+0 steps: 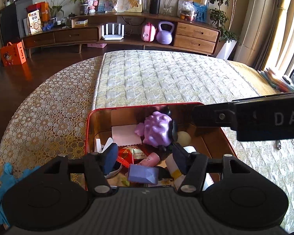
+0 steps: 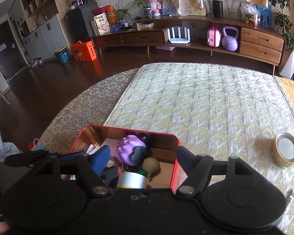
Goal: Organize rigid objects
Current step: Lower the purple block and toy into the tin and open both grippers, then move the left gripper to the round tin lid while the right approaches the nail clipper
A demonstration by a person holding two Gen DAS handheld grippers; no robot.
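Two grippers hang over a red tin box that sits on the quilted cloth covering the surface, near its front edge. Seen from the left wrist, the left gripper has its jaws parted, blue pads clear of everything, directly above the clutter in the box: a lilac faceted block, a pink tube, a red-and-white wrapper, a white card and a white cylinder with a yellow band. Nothing is pinched between the pads. Deeper in the box stands a purple knobbly sheep figure with a dark face, and a pale round ball lies just beside it. The right gripper's black body reaches in from the right edge of this view, over the far right corner of the box. From the right wrist, the right gripper is also released, its jaws wide and straddling the box's right wall; its pads grip nothing, with the sheep figure, the ball and the cylinder's top showing between them below. A round tin with a white centre stands apart on the cloth to the right, well clear of the box.
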